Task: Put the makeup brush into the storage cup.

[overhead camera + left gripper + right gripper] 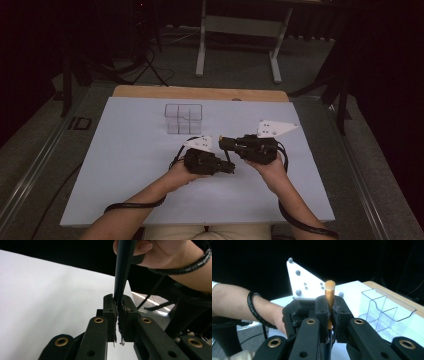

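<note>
A slim brush with a dark handle [122,272], a gold ferrule and a tan tip [329,290] is clamped by both grippers. My left gripper [117,306] is shut on the dark handle, which runs up toward the person's other hand [170,255]. My right gripper [330,307] is shut on the gold ferrule, with the tip sticking out past the jaws. In the high view the left gripper [231,167] and right gripper [221,143] meet nose to nose over the middle of the pale mat [125,165].
A clear plastic organizer with several compartments [183,119] stands on the mat behind the grippers, also seen as the clear box [384,310] to the right. A wooden table edge [200,93] runs along the far side. Dark floor and a metal stand [240,30] lie beyond.
</note>
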`<act>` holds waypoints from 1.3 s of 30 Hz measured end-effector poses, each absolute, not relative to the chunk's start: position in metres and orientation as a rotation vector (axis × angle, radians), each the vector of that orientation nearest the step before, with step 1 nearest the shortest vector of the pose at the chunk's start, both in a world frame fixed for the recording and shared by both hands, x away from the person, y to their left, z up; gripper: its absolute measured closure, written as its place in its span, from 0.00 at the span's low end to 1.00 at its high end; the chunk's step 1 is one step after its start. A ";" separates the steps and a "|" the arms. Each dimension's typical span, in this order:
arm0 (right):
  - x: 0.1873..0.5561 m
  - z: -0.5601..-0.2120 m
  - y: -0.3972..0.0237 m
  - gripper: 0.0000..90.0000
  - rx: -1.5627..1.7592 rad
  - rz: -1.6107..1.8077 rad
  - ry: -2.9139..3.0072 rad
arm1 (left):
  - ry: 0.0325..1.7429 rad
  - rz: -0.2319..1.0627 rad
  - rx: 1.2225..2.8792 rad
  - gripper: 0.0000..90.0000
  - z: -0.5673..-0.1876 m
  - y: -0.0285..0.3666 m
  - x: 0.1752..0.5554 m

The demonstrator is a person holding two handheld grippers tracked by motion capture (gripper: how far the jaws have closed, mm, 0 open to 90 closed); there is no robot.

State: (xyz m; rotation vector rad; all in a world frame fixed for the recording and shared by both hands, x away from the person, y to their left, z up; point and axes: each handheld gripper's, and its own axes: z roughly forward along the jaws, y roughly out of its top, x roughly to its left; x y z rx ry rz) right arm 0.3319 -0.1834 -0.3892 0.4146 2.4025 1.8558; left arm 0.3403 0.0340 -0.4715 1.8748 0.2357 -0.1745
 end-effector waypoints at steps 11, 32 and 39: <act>0.332 -0.396 -0.199 0.93 0.433 1.983 2.328 | 0.236 -0.142 1.785 0.77 -0.449 0.048 0.337; 0.330 -0.403 -0.195 0.93 0.408 2.033 2.320 | 0.235 -0.098 1.765 0.93 -0.440 0.053 0.337; 0.329 -0.404 -0.194 0.93 0.418 2.011 2.359 | 0.236 -0.112 1.798 0.94 -0.440 0.054 0.337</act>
